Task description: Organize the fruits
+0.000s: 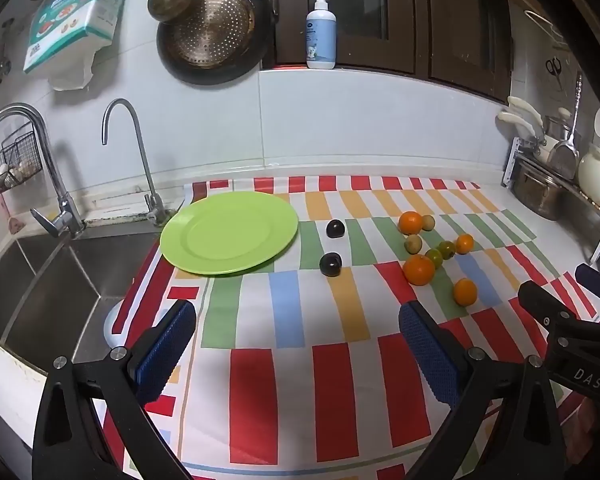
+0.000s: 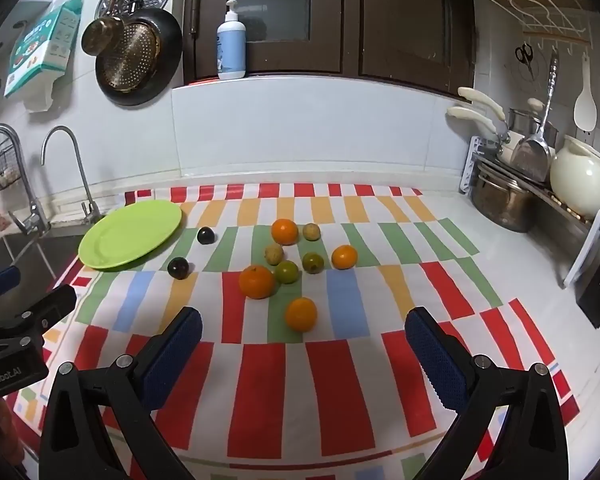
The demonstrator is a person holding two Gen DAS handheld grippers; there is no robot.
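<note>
A bare green plate (image 1: 228, 236) (image 2: 130, 240) lies on the striped cloth beside the sink. Two dark plums (image 1: 331, 264) (image 2: 178, 268) rest just right of it. Further right sits a loose cluster of several oranges (image 1: 419, 269) (image 2: 257, 282), two green fruits (image 2: 287, 271) and two small tan fruits (image 2: 274, 254). My left gripper (image 1: 298, 326) hovers open over the cloth's near part, nothing between its blue pads. My right gripper (image 2: 303, 338) is open too, the nearest orange (image 2: 301, 314) just beyond its fingertips. Each gripper shows at the other view's edge.
A steel sink (image 1: 40, 280) with two taps (image 1: 140, 160) lies left of the cloth. A dish rack with a pot (image 2: 500, 200), a white jug (image 2: 580, 178) and utensils stands at the back right. A soap bottle (image 2: 231, 42) is on the window ledge.
</note>
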